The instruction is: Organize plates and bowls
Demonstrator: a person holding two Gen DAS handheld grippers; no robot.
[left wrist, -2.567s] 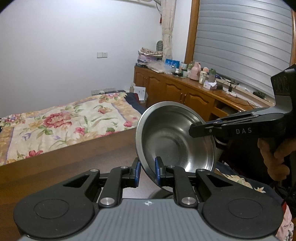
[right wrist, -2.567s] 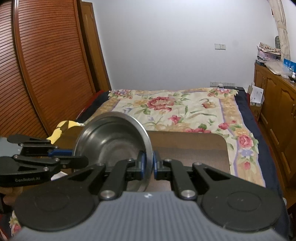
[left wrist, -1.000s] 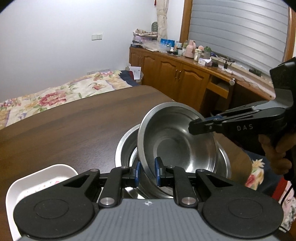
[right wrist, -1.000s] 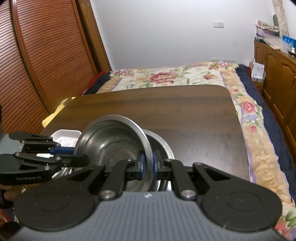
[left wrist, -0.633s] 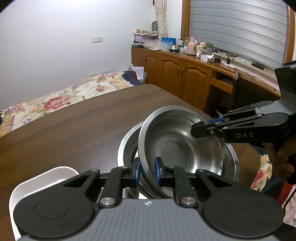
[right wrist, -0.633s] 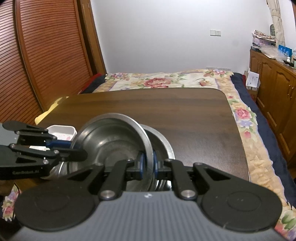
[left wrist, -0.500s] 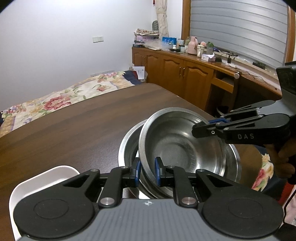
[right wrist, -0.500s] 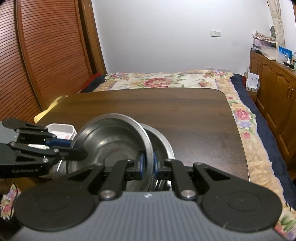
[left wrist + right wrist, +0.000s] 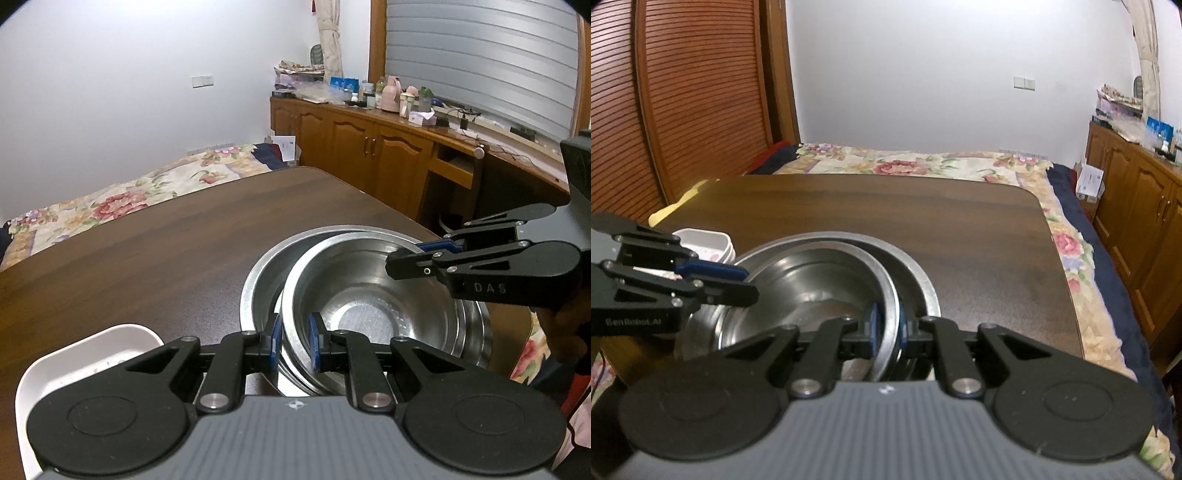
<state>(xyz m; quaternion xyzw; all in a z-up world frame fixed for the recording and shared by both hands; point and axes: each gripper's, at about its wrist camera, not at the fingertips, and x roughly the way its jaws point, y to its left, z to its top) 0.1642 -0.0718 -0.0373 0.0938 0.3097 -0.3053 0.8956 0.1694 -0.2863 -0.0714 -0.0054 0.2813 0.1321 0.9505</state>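
A smaller steel bowl sits nearly level inside a larger steel bowl on the dark wooden table. My left gripper pinches the smaller bowl's near rim. My right gripper pinches the opposite rim of the same bowl; the larger bowl shows around it. Each gripper appears in the other's view, the right one and the left one, both closed on the rim.
White rectangular dishes stand left of the bowls, also in the right wrist view. A bed with a floral cover lies beyond the table. Wooden cabinets line the right wall. A slatted wardrobe door is at left.
Both grippers have lowered the smaller bowl from mid-air down into the larger bowl and levelled it. It now rests nested there, still gripped on both sides.
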